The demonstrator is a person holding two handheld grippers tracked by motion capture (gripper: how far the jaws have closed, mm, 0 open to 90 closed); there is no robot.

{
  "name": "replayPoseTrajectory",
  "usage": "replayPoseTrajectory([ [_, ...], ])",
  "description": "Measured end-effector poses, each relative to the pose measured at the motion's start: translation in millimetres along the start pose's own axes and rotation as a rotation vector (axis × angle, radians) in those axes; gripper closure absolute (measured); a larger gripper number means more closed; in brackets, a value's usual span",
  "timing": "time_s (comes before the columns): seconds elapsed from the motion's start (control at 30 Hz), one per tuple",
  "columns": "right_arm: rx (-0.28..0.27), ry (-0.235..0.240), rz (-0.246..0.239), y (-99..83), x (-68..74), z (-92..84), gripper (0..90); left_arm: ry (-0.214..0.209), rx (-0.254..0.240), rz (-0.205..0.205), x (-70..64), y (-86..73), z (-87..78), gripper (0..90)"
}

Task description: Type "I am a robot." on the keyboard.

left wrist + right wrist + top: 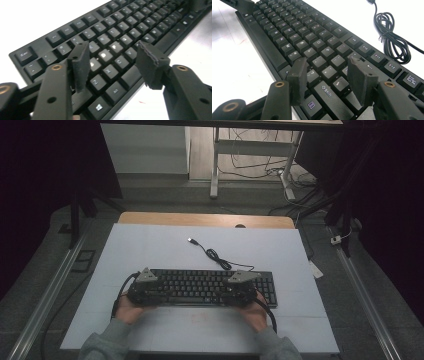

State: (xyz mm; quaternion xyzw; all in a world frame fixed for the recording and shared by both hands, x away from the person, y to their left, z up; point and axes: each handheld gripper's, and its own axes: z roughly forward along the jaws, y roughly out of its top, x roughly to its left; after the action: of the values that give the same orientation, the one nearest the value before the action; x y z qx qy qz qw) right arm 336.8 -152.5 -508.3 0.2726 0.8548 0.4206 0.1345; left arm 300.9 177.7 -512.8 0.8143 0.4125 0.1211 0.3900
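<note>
A black keyboard point(200, 285) lies across the near half of the white table surface point(150, 245). Its black cable point(215, 256) runs back in a loose coil to a USB plug point(191, 240). My left gripper point(149, 287) hovers over the keyboard's left end, held in a hand. In the left gripper view the left gripper point(112, 50) stands open above the letter keys point(140, 22), nothing between its jaws. My right gripper point(239, 287) is over the right side of the letter block. In the right gripper view the right gripper point(327, 62) is open above the keys point(294, 27) near Shift, with the coiled cable point(392, 42) beyond.
A wooden table edge point(200, 219) shows behind the white surface. Farther back stand white desk legs point(215, 165) and loose floor cables point(300, 180). Metal rails point(45, 300) run along both sides of the table. White surface lies free behind and in front of the keyboard.
</note>
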Motion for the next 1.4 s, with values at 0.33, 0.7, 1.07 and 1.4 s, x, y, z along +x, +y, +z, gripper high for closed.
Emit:
replayPoseTrajectory([
  [0.33,0.004,-0.001,-0.002,-0.1,-0.1,0.3,50.3,0.019,0.0,-0.027,5.9,-1.1,-2.1,37.5],
  [0.7,0.008,-0.003,-0.003,-0.1,0.0,0.6,50.2,0.029,-0.01,-0.03,7.1,-0.4,-1.6,37.2],
  [1.07,0.012,-0.007,-0.006,-0.5,0.7,1.9,50.1,0.023,-0.014,0.005,1.6,14.0,11.4,39.7],
  [1.4,0.006,-0.01,0.002,-1.2,-1.6,-0.6,50.0,0.02,0.002,0.07,1.6,30.8,22.4,50.3],
])
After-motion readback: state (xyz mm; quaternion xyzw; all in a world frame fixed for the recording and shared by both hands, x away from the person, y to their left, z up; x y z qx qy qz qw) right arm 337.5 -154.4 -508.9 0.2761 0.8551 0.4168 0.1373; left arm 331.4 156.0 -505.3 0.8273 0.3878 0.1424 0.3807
